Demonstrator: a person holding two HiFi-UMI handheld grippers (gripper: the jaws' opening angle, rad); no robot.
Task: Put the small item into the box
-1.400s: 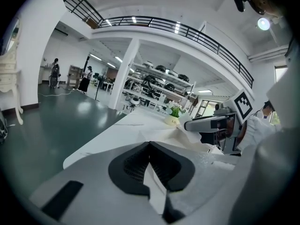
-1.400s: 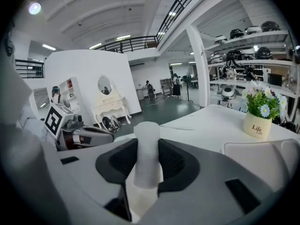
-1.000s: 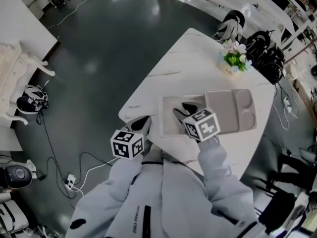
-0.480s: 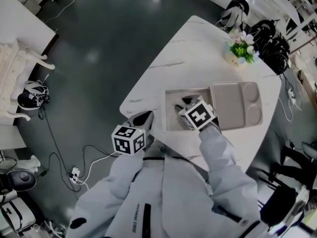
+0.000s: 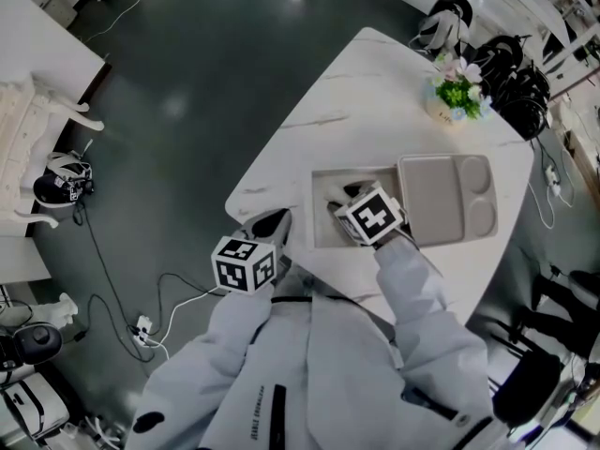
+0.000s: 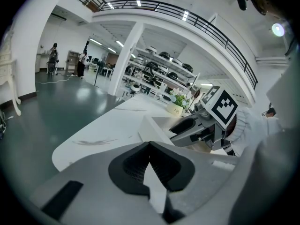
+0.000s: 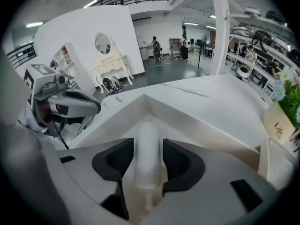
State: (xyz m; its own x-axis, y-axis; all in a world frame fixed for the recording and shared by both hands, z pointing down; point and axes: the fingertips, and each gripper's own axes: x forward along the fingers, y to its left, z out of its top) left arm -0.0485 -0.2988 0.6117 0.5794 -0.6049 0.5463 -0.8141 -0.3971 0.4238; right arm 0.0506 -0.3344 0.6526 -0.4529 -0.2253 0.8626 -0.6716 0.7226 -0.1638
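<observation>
Right hand-held gripper (image 7: pixel 148 142) is low inside the open box (image 5: pixel 322 235) on the tabletop (image 5: pixel 366 101). Its jaws are opening, with the white tube-shaped item (image 7: pixel 148 165) between the pads, above the box floor. Judged: release under way, task nearly done. Remaining: item settles, gripper lifts clear. Left hand-held gripper (image 6: pixel 150 146) is closed and empty at the tabletop edge.

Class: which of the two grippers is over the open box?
The right gripper, over the box with a white item between its opening jaws; the left gripper, jaws together, sits at the table edge outside it.
</observation>
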